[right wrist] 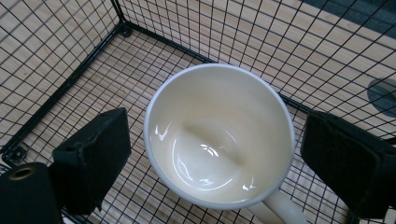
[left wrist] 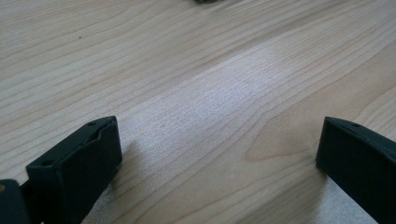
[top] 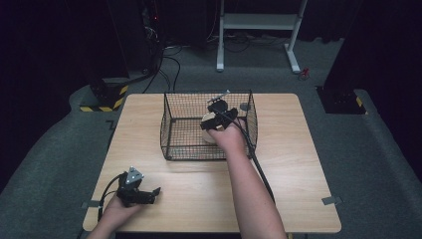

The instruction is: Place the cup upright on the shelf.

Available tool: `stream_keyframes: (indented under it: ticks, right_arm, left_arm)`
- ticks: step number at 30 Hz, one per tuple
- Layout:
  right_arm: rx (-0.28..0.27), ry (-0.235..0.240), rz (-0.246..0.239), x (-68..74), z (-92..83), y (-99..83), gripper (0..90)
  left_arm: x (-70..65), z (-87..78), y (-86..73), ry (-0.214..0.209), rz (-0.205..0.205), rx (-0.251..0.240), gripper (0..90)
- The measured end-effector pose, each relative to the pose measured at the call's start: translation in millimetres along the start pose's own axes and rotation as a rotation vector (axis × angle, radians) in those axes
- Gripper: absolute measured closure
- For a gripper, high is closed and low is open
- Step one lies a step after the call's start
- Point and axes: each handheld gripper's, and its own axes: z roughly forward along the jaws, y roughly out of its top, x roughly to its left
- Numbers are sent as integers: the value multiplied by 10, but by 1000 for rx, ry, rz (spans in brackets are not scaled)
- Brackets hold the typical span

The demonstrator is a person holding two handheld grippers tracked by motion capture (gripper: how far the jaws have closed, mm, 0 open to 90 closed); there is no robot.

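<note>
A cream-white mug [right wrist: 219, 140] stands upright on the floor of a black wire basket [right wrist: 154, 37], its handle toward the camera. My right gripper [right wrist: 217, 123] is open, one jaw on each side of the mug with a small gap at both. From above, the right gripper [top: 213, 119] reaches down into the basket [top: 189, 144] over the mug [top: 210, 137]. The left gripper [top: 152, 195] rests near the table's front left corner. It is open over bare wood, with nothing between its jaws [left wrist: 219, 135].
The basket sits at the back middle of the wooden table [top: 293, 164]. A dark round spot [top: 244, 106] lies on the table behind it. A white frame [top: 259, 22] and cables stand on the grey floor beyond.
</note>
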Motion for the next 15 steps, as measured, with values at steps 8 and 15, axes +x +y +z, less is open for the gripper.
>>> stream_keyframes:
  ticks: [8, 15]
  right_arm:
    - [-48, 9, -10, 12, -179, -116, 86]
    - [-103, 19, -16, 22, -398, -311, 86]
  left_arm:
    - [2, 0, 1, 0, 4, 1, 5]
    - [1, 1, 1, -1, 3, 0, 5]
